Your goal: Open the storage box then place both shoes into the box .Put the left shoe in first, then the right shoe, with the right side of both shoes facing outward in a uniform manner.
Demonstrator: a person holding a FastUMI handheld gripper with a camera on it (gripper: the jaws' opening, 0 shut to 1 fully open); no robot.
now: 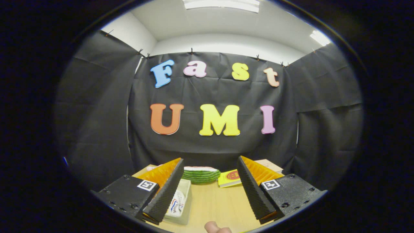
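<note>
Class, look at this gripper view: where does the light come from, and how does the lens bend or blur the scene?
Gripper view: ceiling light panels glare white overhead; the fisheye lens bows the black cloth wall outward; the open tool looms large above the wooden table; the watermelon slice beyond stays fairly sharp.

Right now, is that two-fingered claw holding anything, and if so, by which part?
Nothing is held. The gripper is open, with bare table between its fingers. A white tub sits by the left finger, not clamped.
</note>
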